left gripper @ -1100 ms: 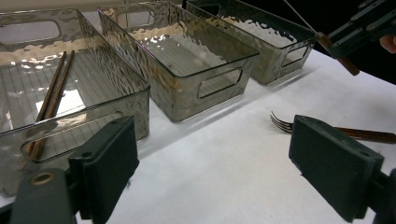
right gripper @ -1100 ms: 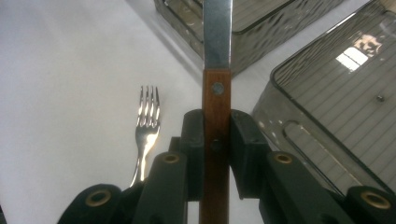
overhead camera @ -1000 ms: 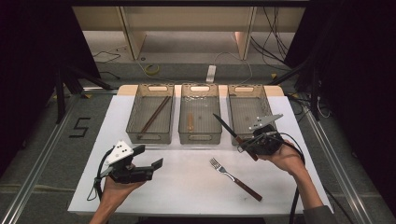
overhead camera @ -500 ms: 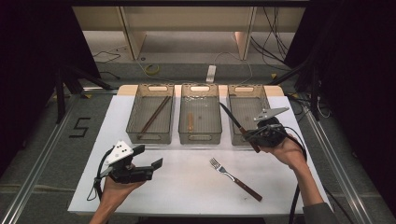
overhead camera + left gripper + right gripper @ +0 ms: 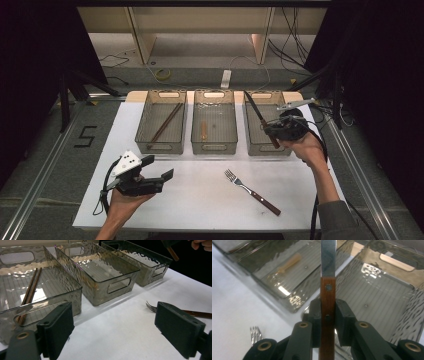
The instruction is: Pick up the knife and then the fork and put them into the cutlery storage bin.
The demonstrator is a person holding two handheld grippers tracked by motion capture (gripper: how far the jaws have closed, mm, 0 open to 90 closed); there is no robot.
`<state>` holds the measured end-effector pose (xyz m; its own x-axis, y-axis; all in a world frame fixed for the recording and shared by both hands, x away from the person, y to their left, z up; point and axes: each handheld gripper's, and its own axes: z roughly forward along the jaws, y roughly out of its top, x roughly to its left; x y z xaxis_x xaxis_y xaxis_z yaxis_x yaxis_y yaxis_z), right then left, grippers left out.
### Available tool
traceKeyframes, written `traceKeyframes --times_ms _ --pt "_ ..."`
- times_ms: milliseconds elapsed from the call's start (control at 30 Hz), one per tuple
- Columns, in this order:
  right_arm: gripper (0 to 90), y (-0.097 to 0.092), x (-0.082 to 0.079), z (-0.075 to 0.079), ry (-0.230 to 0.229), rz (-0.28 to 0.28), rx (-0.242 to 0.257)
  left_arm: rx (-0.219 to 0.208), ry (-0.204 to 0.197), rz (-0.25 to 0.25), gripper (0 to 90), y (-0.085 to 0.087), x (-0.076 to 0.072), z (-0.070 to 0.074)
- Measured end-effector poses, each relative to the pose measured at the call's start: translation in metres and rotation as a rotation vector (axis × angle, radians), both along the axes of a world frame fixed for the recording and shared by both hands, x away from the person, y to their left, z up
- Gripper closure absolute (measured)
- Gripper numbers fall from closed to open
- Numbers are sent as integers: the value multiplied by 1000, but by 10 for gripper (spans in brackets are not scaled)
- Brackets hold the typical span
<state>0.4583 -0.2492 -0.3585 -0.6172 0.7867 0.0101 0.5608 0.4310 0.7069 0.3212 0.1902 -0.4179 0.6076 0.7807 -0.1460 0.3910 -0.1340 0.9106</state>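
A knife with a brown wooden handle and a steel blade is clamped in my right gripper, which is shut on the handle. The knife hangs tilted over the right-hand clear bin, blade pointing up and away. In the right gripper view the bin's ribbed floor lies beneath the knife. A fork with a wooden handle lies on the white table in front of the bins. My left gripper rests low at the front left, open, with nothing between its jaws.
Three clear bins stand in a row. The left bin holds chopsticks. The middle bin holds a short wooden piece. The fork's tines show between the left gripper's jaws, farther off. Cables lie on the floor beyond the table.
My right gripper has carried the knife up and away from me, from the table in front of the right bin to above it. The left gripper has stayed put.
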Motion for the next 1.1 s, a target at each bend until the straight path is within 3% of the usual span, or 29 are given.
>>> traceKeyframes --times_ms 700,1100 --pt "771 8 45 -4 74 -128 47 3 -3 -2 148 0 0 0" --pt "770 8 54 -14 116 -172 69 7 -4 -4 148 -1 -1 0"
